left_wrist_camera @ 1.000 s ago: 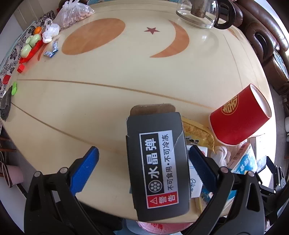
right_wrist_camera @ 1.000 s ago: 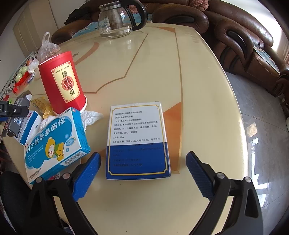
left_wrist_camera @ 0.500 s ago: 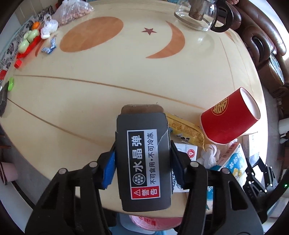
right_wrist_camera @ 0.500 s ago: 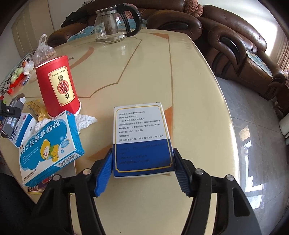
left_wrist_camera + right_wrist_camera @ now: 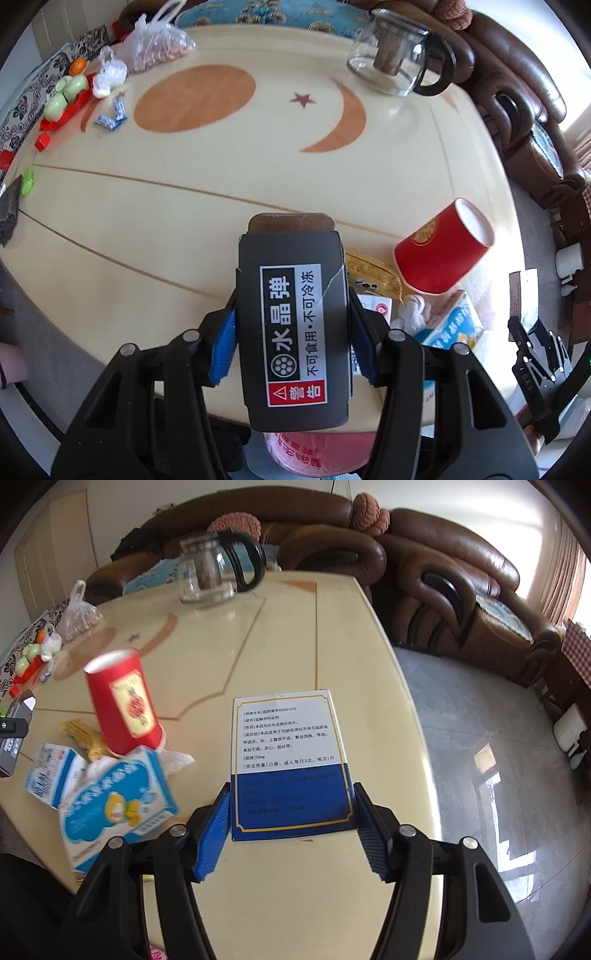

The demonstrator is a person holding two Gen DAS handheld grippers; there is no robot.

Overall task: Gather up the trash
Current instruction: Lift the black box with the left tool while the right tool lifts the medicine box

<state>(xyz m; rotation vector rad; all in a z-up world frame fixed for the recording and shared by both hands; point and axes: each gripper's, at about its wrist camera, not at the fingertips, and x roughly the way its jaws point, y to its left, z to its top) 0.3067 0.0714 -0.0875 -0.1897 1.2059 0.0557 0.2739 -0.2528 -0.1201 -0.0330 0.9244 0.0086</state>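
Brown sofas ring our bench (image 5: pixel 192 206) — both boxes have just left it. Our left gripper (image 5: pixel 291 343) now clamps the black box (image 5: pixel 291 332), our right gripper (image 5: pixel 291 830) the blue-white box (image 5: pixel 288 764) — lifted, so the bin (image 5: pixel 314 452) comes next.

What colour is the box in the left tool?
Black box with white label and red warning strip; clearest in left wrist view.

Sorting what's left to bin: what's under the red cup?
The red cup stands upside down, tilted, on a yellow wrapper and crumpled tissue, beside a blue box. Anything inside the cup is hidden.
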